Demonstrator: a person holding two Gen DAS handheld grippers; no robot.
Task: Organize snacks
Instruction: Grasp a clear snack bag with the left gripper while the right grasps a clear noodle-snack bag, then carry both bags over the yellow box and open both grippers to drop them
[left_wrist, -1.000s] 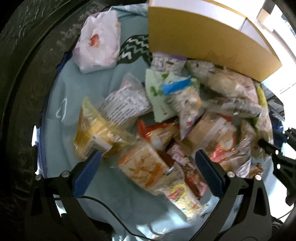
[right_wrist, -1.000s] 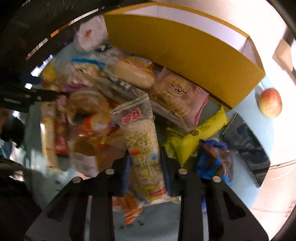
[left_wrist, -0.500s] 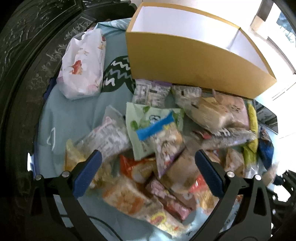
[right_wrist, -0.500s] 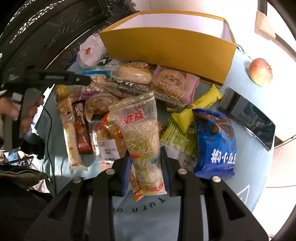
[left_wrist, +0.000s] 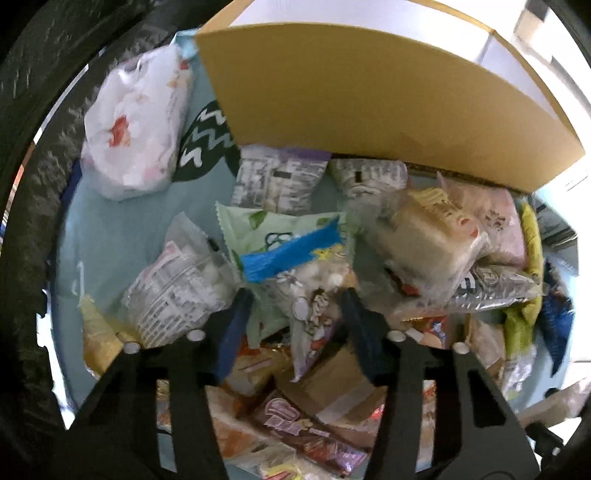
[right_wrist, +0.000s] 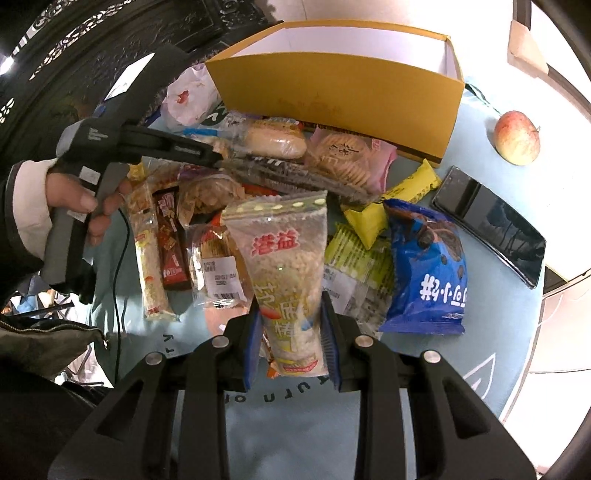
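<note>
One yellow box (right_wrist: 332, 99), one apple (right_wrist: 517, 137), one phone (right_wrist: 489, 225), one blue snack bag (right_wrist: 428, 266).

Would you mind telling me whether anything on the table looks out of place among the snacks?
Yes: a black phone and an apple lie on the cloth right of the yellow box, neither being packaged snacks. No packet looks torn or spilled.

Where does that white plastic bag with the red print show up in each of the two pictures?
Left wrist view: the crumpled white plastic bag with the red print lies upper left, just left of the box.
Right wrist view: the same bag sits small at upper centre-left, again at the box's left end, above the left tool.
Shared landmark: the open yellow cardboard box.
</note>
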